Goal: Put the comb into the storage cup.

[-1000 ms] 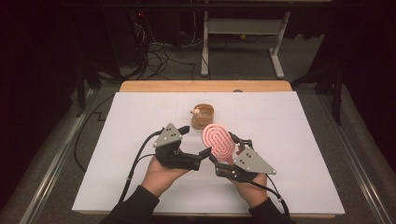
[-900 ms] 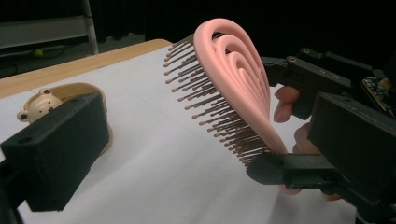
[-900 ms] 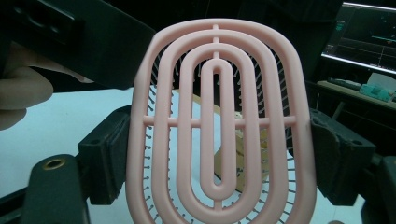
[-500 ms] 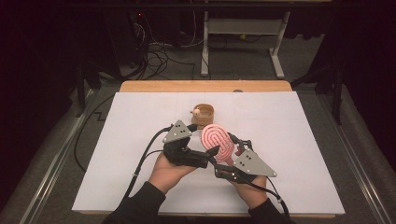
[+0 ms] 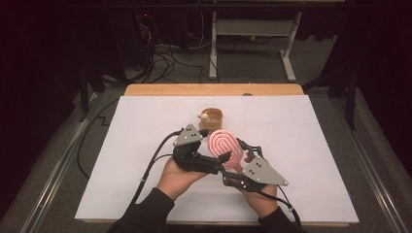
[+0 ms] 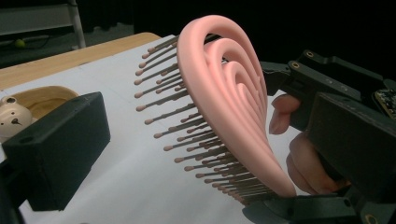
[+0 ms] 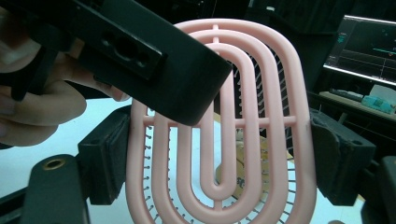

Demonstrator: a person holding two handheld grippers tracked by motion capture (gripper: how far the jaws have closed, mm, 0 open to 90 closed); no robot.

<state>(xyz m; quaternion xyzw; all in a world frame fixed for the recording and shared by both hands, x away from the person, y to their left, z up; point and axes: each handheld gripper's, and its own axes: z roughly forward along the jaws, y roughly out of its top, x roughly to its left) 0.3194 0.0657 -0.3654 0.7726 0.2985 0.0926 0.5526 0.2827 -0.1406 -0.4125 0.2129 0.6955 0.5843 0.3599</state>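
a pink brush [image 5: 225,148] stands on edge above the white mat [image 5: 316,145], just in front of a wooden bowl [image 5: 212,117] with a small bear figure [image 6: 11,120]. the right gripper [image 5: 239,154] is clamped across the brush's sides. the left gripper [image 5: 218,162] reaches in level from the left, jaws apart, one across the brush's back and the other off the bristles. both hands lie low, palms up, near the brush. closing off-centre could, by my reading, twist the brush out of the right grip or bend bristles.
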